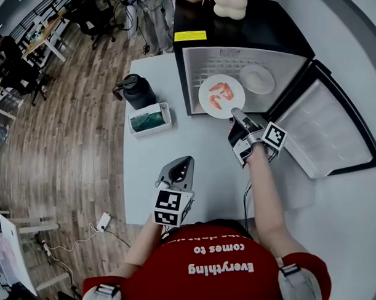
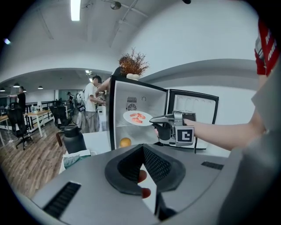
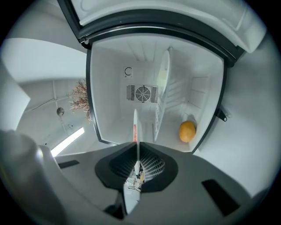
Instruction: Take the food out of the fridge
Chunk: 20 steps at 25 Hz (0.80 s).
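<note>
1. We see the right gripper [image 1: 237, 111] just right of the frame's centre in the head view. Its jaws are clamped on the near rim of a white plate [image 1: 221, 96].
2. The plate carries orange-red shrimp [image 1: 219, 94]. It sits at the open front of the mini fridge [image 1: 184, 72], in the upper middle of that view, clear of the white tabletop [image 1: 176, 146].
3. In the right gripper view the plate [image 3: 135, 127] runs edge-on as a thin white line between the jaws of the right gripper [image 3: 136, 147], which are almost together on it.
4. An orange [image 3: 187, 131] lies inside the fridge, at the lower right of the compartment in that view.
5. A second white plate [image 1: 257, 78] rests deeper in the fridge, to the right of the held one.
6. The fridge door [image 1: 333, 127] stands swung wide at the right of the head view.
7. The left gripper [image 1: 186, 160] hovers at lower centre over the tabletop, well apart from the fridge. In its own view the left gripper [image 2: 142, 149] has its jaws together with nothing between them.
8. At the left of the head view, a black jug [image 1: 138, 91] and a white tray [image 1: 149, 119] stand on the tabletop beside the fridge.
</note>
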Motion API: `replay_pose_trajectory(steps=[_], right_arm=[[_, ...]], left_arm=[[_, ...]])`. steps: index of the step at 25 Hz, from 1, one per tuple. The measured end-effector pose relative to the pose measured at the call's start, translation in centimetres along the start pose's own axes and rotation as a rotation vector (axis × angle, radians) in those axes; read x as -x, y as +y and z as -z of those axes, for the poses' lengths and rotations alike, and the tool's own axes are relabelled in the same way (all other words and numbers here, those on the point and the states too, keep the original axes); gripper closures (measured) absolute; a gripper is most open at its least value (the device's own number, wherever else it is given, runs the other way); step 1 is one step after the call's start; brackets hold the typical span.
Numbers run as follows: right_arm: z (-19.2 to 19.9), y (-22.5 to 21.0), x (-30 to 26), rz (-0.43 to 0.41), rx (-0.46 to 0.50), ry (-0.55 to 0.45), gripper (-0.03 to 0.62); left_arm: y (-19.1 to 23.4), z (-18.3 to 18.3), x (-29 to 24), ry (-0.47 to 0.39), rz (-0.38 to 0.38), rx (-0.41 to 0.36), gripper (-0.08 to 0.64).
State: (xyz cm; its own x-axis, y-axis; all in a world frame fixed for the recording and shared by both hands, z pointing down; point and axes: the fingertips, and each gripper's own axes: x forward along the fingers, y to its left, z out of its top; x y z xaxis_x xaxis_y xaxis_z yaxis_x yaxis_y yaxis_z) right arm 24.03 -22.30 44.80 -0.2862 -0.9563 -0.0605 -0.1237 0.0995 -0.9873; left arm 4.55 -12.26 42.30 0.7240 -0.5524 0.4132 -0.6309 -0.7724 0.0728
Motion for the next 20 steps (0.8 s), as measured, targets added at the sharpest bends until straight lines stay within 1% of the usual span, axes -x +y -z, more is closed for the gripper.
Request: replay_pose_trajectory(steps=[4, 12, 17, 20], right_arm=[[2.6, -0.4, 2.2, -0.007, -0.014, 0.021, 0.568], [7.9, -1.5, 5.9, 0.006, -0.043, 0.063, 0.568], [10.5, -0.8, 7.7, 0.012, -0.050, 0.099, 0.568], [12.5, -1.2, 7.8, 0.016, -0.056, 0.133, 0.568]], left_arm=[[-0.3, 1.4, 1.2, -0.002, -0.009, -0.011, 0.560], [-0.1, 3.3, 3.9, 0.005, -0.018, 0.016, 0.560], [0.0, 4.0, 5.6, 0.009, -0.036, 0.043, 0.560], [0.9, 5.1, 6.5, 0.017, -0.061, 0.056, 0.560]])
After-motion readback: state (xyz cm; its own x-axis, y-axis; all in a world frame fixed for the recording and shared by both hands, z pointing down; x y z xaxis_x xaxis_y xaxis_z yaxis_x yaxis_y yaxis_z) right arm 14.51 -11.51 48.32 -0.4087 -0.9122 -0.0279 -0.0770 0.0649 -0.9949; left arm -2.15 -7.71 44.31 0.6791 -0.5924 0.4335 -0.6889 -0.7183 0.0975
